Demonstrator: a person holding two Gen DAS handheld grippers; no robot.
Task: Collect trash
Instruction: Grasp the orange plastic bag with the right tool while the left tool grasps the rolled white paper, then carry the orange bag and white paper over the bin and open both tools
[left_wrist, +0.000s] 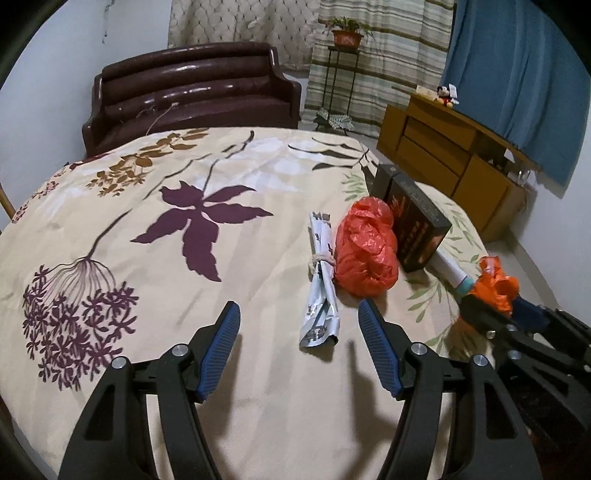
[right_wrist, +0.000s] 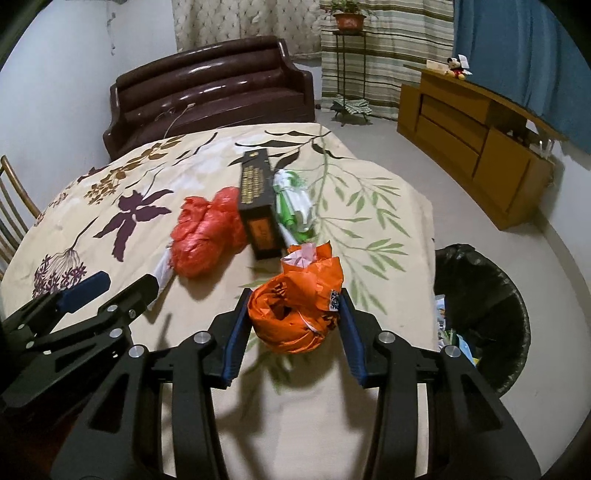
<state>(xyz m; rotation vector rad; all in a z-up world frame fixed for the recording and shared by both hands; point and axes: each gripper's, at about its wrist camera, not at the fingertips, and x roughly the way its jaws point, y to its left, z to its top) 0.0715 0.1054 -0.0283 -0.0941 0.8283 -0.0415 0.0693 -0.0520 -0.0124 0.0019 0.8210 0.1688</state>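
My right gripper (right_wrist: 293, 310) is shut on an orange plastic bag (right_wrist: 295, 314), held just above the floral tablecloth (right_wrist: 332, 406); the bag also shows in the left wrist view (left_wrist: 496, 286). My left gripper (left_wrist: 299, 317) is open and empty, its fingers either side of the near end of a tied white paper roll (left_wrist: 321, 284). A crumpled red plastic bag (left_wrist: 365, 247) lies right of the roll and shows in the right wrist view too (right_wrist: 207, 232). A black box (right_wrist: 258, 206) and a green-white wrapper (right_wrist: 295, 203) lie behind. A black-lined trash bin (right_wrist: 480, 314) stands on the floor at the right.
A dark brown sofa (left_wrist: 195, 96) stands beyond the table. A wooden cabinet (right_wrist: 480, 136) runs along the right wall under a blue curtain. A plant stand (left_wrist: 343, 74) is at the back. A chair (right_wrist: 14, 210) is at the left table edge.
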